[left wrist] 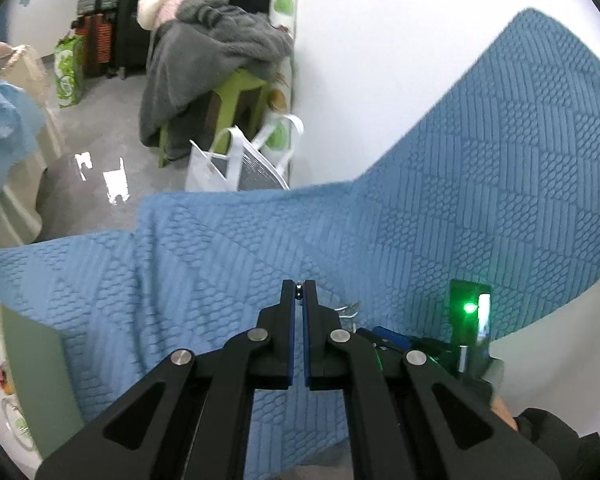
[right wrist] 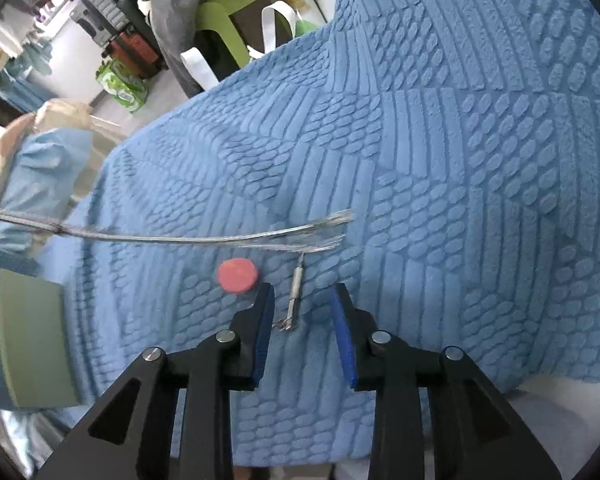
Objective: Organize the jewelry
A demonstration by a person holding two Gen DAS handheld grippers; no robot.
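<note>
Necklace (right wrist: 180, 238) swings from the clamped left gripper (left wrist: 299, 292); right gripper (right wrist: 302, 308), jaws apart, should straddle the clasp (right wrist: 294, 298) squarely.

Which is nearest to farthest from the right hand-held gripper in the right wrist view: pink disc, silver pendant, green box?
From the right hand-held gripper:
1. Silver pendant, lying between its open fingers.
2. Pink disc, just past the left fingertip.
3. Green box, at the far left edge.

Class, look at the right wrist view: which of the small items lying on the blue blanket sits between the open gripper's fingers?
The slim silver pendant: it lies between the right gripper fingers, while the pink disc sits outside them, to the left.
</note>
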